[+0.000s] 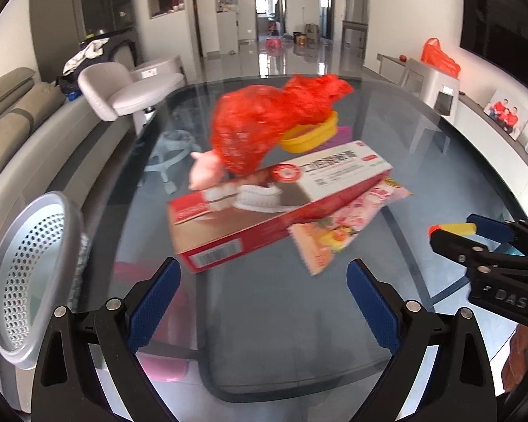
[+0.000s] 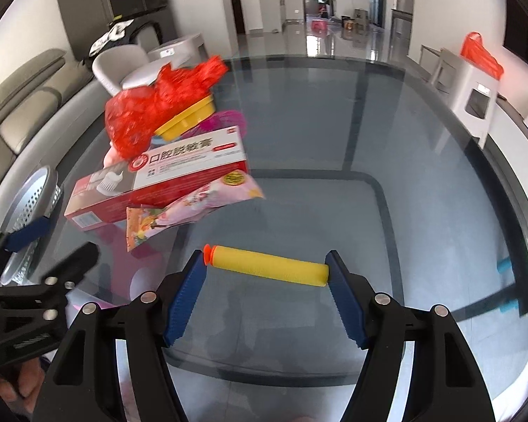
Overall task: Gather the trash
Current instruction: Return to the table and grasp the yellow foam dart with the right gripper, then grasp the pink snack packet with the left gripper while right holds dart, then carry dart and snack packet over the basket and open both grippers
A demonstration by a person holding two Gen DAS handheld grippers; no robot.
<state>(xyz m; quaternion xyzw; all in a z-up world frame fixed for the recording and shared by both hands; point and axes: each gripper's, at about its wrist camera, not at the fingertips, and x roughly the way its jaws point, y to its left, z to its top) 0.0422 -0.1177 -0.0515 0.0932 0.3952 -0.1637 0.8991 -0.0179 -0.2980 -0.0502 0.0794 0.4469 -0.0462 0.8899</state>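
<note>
Since the yellow foam dart with orange tip (image 2: 267, 266) spans crosswise between the right gripper (image 2: 266, 295) pads, held end to end, its long axis runs finger to finger. Left gripper (image 1: 260, 307) gapes wide, empty, nearer the perforated metal bin (image 1: 28, 274).

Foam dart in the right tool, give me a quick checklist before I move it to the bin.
1. Foam dart held end to end between the right tool's fingers: ok.
2. Dart lifted off the glass table: cannot tell.
3. Left tool open and holding nothing: ok.
4. Silver mesh bin within view on the left: ok.
5. Path to the bin free: not ok, the left tool sits between dart and bin.
6. Remaining pile, toothpaste box, pink wrapper, red bag, undisturbed: ok.
</note>
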